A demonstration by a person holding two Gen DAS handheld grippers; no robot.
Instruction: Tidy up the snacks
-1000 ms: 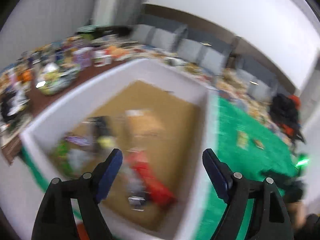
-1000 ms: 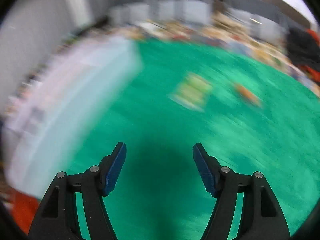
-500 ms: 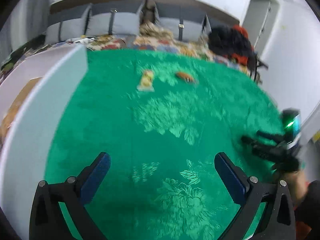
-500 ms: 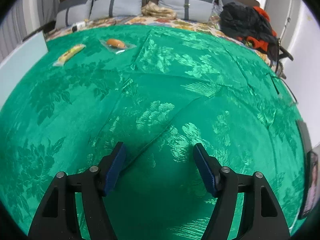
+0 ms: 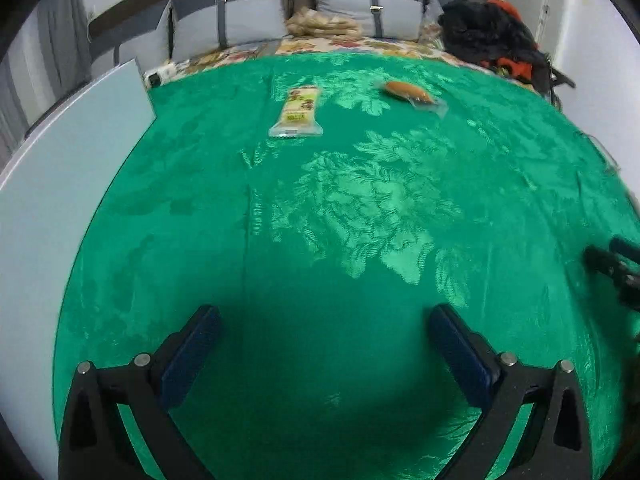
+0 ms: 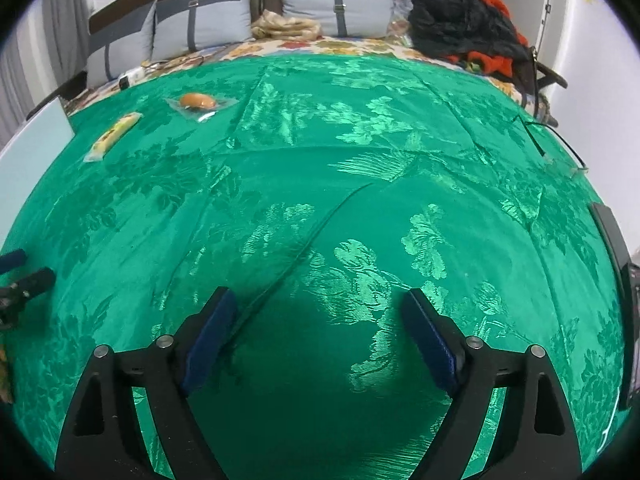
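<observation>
A yellow snack bar packet (image 5: 299, 110) and a clear-wrapped brown bun (image 5: 409, 91) lie far ahead on the green cloth (image 5: 360, 208). Both also show in the right wrist view, the packet (image 6: 113, 135) and the bun (image 6: 198, 101) at the upper left. My left gripper (image 5: 324, 352) is open and empty above bare cloth. My right gripper (image 6: 320, 336) is open and empty too. The white box wall (image 5: 60, 184) stands to the left of the left gripper. The right gripper's tip (image 5: 612, 260) shows at the right edge of the left wrist view.
Grey cushions (image 6: 224, 20) and a floral cover (image 6: 312, 46) lie behind the cloth. Black and red clothing (image 6: 464, 28) is piled at the back right. A dark flat device (image 6: 612, 240) lies at the cloth's right edge. A fold ridge (image 6: 312, 240) crosses the cloth.
The left gripper has swung from above the white box, right, over the green cloth and closer to the two snacks. The right view swung away from the box and then steadied.
</observation>
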